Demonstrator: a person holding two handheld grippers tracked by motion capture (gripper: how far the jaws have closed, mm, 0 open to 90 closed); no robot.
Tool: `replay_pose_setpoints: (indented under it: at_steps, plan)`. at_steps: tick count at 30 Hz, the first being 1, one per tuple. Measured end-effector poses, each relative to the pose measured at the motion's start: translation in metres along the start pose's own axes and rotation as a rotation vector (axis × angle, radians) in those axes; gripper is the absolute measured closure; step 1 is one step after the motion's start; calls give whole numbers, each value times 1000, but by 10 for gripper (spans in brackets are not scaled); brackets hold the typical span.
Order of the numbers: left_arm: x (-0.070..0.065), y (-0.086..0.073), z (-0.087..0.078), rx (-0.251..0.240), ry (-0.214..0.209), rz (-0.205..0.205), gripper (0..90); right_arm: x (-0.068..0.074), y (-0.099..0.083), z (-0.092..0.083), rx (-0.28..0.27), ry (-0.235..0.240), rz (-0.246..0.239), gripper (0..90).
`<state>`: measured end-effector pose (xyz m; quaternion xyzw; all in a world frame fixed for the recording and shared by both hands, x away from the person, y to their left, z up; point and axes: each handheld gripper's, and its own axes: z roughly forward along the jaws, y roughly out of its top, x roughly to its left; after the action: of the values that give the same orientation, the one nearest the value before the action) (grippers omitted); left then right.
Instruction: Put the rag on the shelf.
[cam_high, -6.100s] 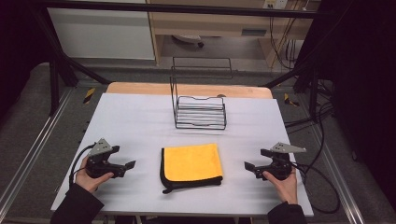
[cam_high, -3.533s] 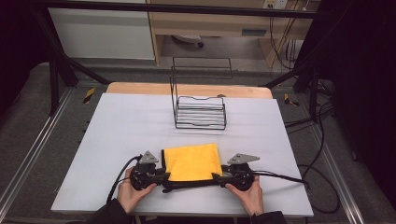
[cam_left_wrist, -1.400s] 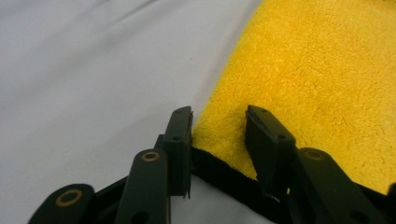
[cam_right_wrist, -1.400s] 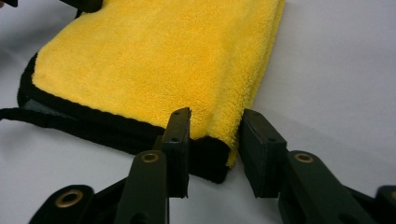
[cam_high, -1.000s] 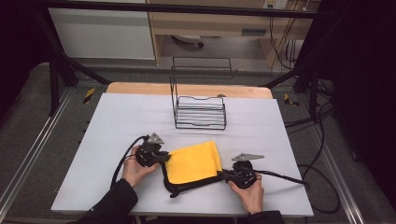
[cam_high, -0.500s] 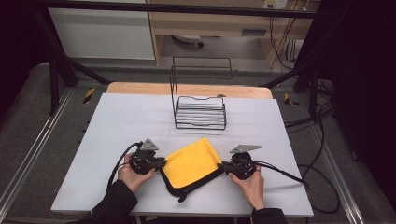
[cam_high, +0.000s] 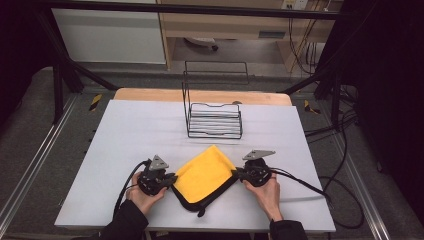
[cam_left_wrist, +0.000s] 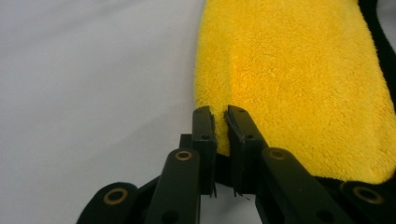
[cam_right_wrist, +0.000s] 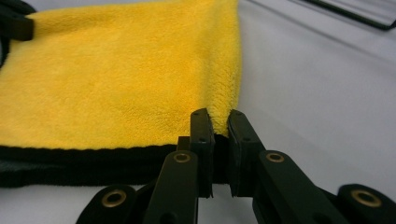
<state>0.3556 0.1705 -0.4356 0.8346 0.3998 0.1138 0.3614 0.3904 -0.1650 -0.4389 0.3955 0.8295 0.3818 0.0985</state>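
A folded yellow cloth (cam_high: 205, 176) with a black hem lies turned like a diamond on the white table (cam_high: 130, 130), near its front edge. My left gripper (cam_high: 171, 179) is shut on the cloth's left corner; its own view has the yellow pile (cam_left_wrist: 299, 84) pinched between the black jaws (cam_left_wrist: 219, 122). At the opposite corner my right gripper (cam_high: 236, 173) is shut too, with the cloth (cam_right_wrist: 116, 74) squeezed between its jaws (cam_right_wrist: 219, 122). The corners look slightly lifted.
A black wire rack (cam_high: 214, 116) stands behind the cloth in the middle of the table. Cables (cam_high: 305, 186) trail from the right gripper over the table's right edge. A wooden strip (cam_high: 150, 94) borders the far edge.
Both grippers came in from the sides and shut on the cloth's corners. Over the last second the cloth has turned and shifted away from me, its left corner moving back.
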Motion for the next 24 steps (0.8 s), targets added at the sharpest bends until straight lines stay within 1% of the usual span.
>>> replay_pose_setpoints:
  at_steps: [1,4,9,12,14,17,18,20,24]
  plan:
    - [-2,-2,-2,-1,1,-13,818,-1,3,3,1,-6,-18,827]
    - [-10,-10,-8,-7,0,-36,819,-5,12,12,-1,-6,-38,826]
    - [-21,-18,-17,0,-6,-58,819,-10,27,26,-12,15,-65,825]
    - [-26,-21,-19,2,-11,-66,819,-10,34,33,-5,18,-97,824]
    - [-29,-22,-20,4,-13,-63,820,-11,37,38,-6,23,-108,823]
    - [-34,-25,-21,5,-15,-53,820,-13,41,45,-15,34,-110,822]
    - [-35,-25,-22,4,-16,-47,820,-13,42,48,-18,34,-119,822]
    - [-38,-27,-21,-2,-17,-44,820,-13,44,52,-23,36,-120,821]
    - [-38,-28,-20,-6,-15,-32,819,-13,45,56,-36,35,-116,820]
